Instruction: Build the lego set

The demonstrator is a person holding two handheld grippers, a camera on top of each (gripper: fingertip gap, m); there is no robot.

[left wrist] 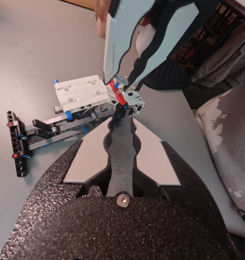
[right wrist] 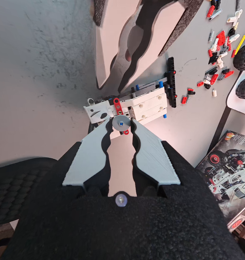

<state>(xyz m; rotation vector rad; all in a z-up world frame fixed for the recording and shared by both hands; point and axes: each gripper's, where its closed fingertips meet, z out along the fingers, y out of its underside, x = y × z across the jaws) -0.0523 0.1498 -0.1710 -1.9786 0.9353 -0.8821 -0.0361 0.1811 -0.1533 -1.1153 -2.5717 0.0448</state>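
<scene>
Right gripper [right wrist: 121, 121]: fingers [right wrist: 89, 157] pale blue-grey plastic, matt, fine printed ridges; inner pads black, matt, wavy edge. Body behind the fingers black, grainy. Bright metal screw [right wrist: 121, 200] at the finger base

Between the tips: grey disc [right wrist: 121, 123], smooth plastic, slight sheen, blue plastic axle at centre

Just beyond the tips: lego model [right wrist: 140, 108], glossy white plastic panels, red beam [right wrist: 118, 107], black beams matt

Left gripper [left wrist: 122, 119]: same pale matt fingers, rough speckled black body

Under the fingers: table [left wrist: 34, 56], grey, matt, scuffed

Right of the right fingers: cardboard box [right wrist: 229, 175], glossy print; rubber-looking knobbly tyres [right wrist: 244, 56]
</scene>
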